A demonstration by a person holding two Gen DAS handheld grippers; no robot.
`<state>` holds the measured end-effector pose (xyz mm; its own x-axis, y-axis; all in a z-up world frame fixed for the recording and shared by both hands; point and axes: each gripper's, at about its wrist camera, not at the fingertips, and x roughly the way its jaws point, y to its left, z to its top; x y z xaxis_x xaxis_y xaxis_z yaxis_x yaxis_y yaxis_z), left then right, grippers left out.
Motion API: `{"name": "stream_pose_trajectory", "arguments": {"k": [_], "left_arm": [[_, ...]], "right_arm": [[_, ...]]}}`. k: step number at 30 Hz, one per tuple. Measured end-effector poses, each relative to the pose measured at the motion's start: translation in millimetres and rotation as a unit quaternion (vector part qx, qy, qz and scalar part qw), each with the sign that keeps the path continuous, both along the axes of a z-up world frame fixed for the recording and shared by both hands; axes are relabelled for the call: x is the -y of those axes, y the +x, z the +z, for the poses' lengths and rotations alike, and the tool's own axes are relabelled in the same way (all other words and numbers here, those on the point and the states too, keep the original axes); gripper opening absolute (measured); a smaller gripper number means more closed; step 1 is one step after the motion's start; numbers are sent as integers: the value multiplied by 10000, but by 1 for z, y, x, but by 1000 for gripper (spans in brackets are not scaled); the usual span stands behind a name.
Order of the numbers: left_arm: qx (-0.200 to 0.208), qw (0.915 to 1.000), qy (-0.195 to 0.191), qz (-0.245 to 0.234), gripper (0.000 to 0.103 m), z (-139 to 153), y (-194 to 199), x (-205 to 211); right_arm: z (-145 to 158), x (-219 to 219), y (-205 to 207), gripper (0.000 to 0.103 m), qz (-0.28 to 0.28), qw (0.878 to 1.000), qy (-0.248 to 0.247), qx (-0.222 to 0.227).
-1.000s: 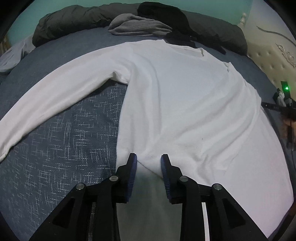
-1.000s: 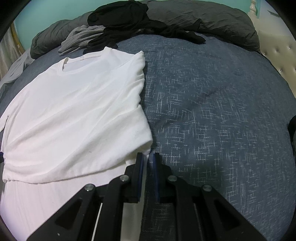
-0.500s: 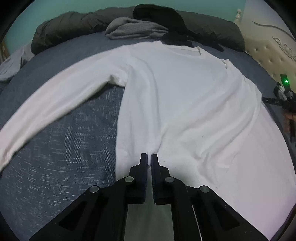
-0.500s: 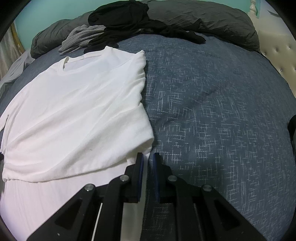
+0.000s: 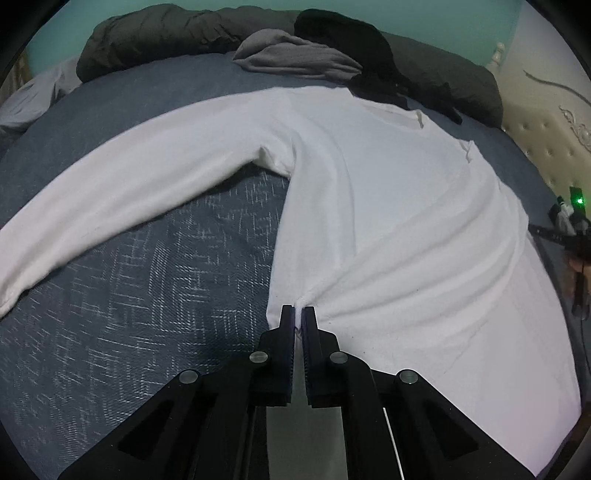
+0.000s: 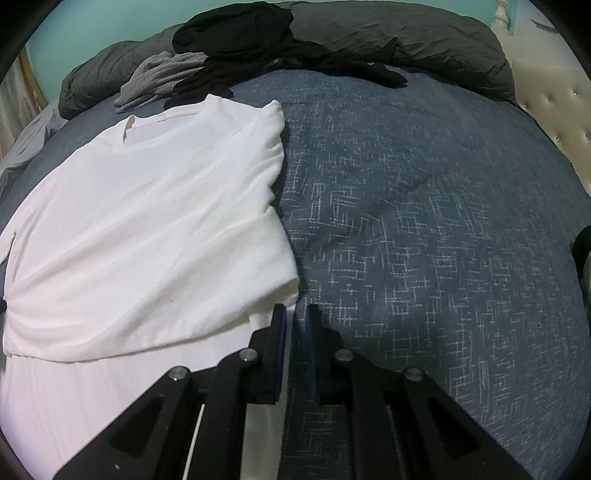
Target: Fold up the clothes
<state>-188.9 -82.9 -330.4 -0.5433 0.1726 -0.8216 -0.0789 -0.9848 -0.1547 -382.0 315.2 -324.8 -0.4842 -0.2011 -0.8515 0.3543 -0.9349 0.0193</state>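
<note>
On woven blue bedspread (image 5: 147,295), soft white shirt (image 5: 388,221), puckered hem pinched between left gripper (image 5: 298,314) fingers; right gripper (image 6: 295,314) fingers near-closed, empty.

A home bedroom is indicated by a bed (image 6: 424,221) covered in a blue patterned spread, a tufted cream headboard (image 5: 546,147) and a rolled dark duvet (image 6: 406,40).

A bed fills the view, covered by a dark blue bedspread (image 6: 424,229) with a pale crosshatch pattern. A rumpled dark grey duvet (image 6: 399,40) lies bunched along its far edge against a teal wall (image 5: 424,14). A cream tufted headboard (image 5: 546,147) stands at the right.
</note>
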Motion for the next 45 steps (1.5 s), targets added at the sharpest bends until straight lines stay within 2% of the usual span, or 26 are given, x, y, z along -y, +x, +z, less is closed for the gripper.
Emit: {"name": "stream_pose_trajectory", "arguments": {"k": [3, 6, 8, 11, 15, 23, 25, 29, 31, 38, 42, 45], "left_arm": [[-167, 9996, -141, 195, 6, 17, 7, 3], [-254, 9994, 247, 4, 6, 27, 11, -5], [-177, 9986, 423, -259, 6, 23, 11, -19], [118, 9976, 450, -516, 6, 3, 11, -38], [413, 9966, 398, -598, 6, -20, 8, -49], [449, 9958, 334, -720, 6, -26, 6, -57], [496, 9953, 468, -691, 6, -28, 2, -54], [515, 9948, 539, -694, 6, -31, -3, -54], [491, 9949, 555, -691, 6, -28, 25, -27], [490, 9947, 582, -692, 7, -27, 29, -23], [454, 9951, 516, -705, 7, -26, 28, -27], [443, 9953, 513, -699, 7, -26, 29, -26]], "right_arm": [[0, -4, 0, 10, -85, 9999, -55, -12], [-2, -6, -1, 10, -129, 9999, -69, 22], [-4, -7, -2, 10, -177, 9998, -100, 53], [-2, -9, -2, 10, -229, 9993, -293, 34], [0, -6, -4, 10, -207, 9995, -249, -7], [1, -5, -6, 11, -163, 9995, -253, 32], [1, -6, -5, 14, -114, 9995, -275, 47], [5, -6, -4, 28, -41, 9996, -264, -35], [4, -5, -5, 29, -56, 9997, -232, -37], [-6, 6, -11, 29, -13, 9999, 119, -22], [-6, 9, -12, 28, 5, 9999, 102, -137], [-7, 12, -13, 11, 103, 9999, 47, -104]]}}
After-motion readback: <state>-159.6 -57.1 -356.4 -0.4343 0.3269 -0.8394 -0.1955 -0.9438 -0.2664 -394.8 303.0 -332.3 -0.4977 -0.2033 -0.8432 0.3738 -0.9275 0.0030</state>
